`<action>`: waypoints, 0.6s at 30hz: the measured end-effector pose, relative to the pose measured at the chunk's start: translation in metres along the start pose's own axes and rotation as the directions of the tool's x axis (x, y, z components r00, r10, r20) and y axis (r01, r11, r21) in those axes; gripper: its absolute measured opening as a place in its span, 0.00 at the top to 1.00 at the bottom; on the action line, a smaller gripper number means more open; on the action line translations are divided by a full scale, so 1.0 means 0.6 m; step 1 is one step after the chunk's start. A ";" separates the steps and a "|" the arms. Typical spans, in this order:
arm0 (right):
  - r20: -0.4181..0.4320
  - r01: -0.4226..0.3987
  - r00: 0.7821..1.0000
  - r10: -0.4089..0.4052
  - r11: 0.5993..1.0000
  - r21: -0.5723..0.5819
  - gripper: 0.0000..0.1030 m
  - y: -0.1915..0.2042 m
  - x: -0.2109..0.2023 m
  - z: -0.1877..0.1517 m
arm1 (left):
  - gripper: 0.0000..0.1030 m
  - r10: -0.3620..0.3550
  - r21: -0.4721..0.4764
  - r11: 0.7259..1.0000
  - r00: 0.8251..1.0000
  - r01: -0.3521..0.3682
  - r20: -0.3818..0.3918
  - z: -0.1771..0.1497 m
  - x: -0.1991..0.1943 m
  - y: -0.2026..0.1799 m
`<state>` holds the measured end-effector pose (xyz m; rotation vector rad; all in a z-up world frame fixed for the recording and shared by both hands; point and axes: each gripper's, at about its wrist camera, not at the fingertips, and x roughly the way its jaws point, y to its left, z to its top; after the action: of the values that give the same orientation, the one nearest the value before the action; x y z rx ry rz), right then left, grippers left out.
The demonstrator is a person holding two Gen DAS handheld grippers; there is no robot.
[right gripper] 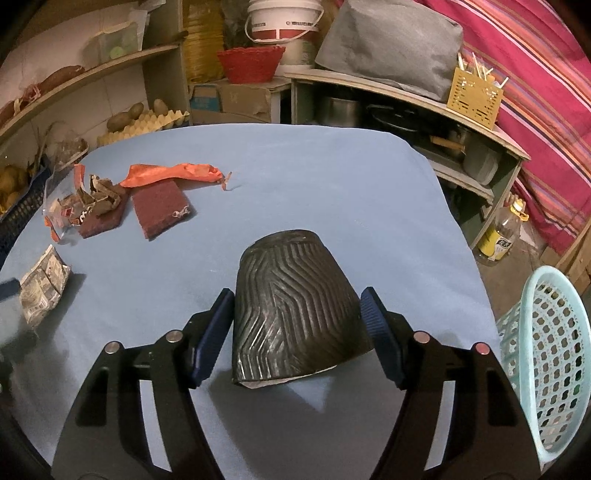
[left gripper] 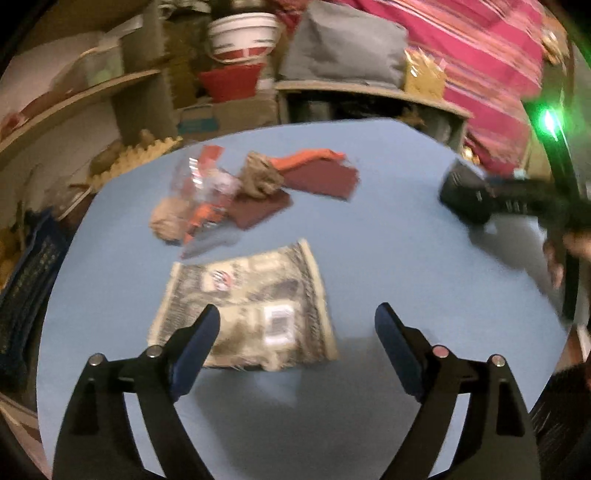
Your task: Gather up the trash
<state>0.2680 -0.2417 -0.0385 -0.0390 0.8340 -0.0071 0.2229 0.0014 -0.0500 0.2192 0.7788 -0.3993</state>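
Note:
My left gripper [left gripper: 297, 332] is open and empty, its fingers just above a flat printed grey wrapper [left gripper: 247, 306] on the blue table; the wrapper also shows in the right wrist view [right gripper: 42, 286]. Beyond it lie a crumpled clear bag with red print [left gripper: 201, 188], brown paper scraps [left gripper: 260, 177], two dark red scouring pads [left gripper: 321, 179] and an orange strip [left gripper: 310, 157]. My right gripper [right gripper: 297, 325] stands around a black ribbed paper cup [right gripper: 295, 310] lying on its side, both pads against its walls. The cup shows in the left wrist view [left gripper: 469, 192].
A pale blue perforated basket [right gripper: 546, 362] stands off the table's right edge. Behind the blue table [right gripper: 295, 173] are shelves with a red basket [right gripper: 251, 62], a white bucket [right gripper: 284, 26], egg trays [right gripper: 147, 125] and pots. A dark crate [left gripper: 26, 288] sits at the left.

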 end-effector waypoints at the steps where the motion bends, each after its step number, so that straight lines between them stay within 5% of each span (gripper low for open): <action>1: 0.000 0.000 1.000 0.000 1.000 -0.002 0.32 0.000 0.000 0.000 | 0.18 0.014 0.016 1.000 1.000 -0.014 -0.012 -0.004 0.008 -0.005; 8: 0.002 -0.009 1.000 0.009 1.000 0.017 0.32 -0.006 0.001 -0.001 | 0.20 0.012 -0.012 1.000 0.997 -0.013 -0.081 -0.006 0.038 0.017; 18: 0.000 -0.001 1.000 0.001 1.000 0.005 0.32 -0.003 0.001 0.000 | 0.71 -0.076 0.022 0.997 0.994 0.078 -0.083 -0.010 0.034 -0.002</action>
<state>0.2684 -0.2437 -0.0388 -0.0342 0.8342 -0.0086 0.2317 -0.0028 -0.0691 0.2306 0.8654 -0.4752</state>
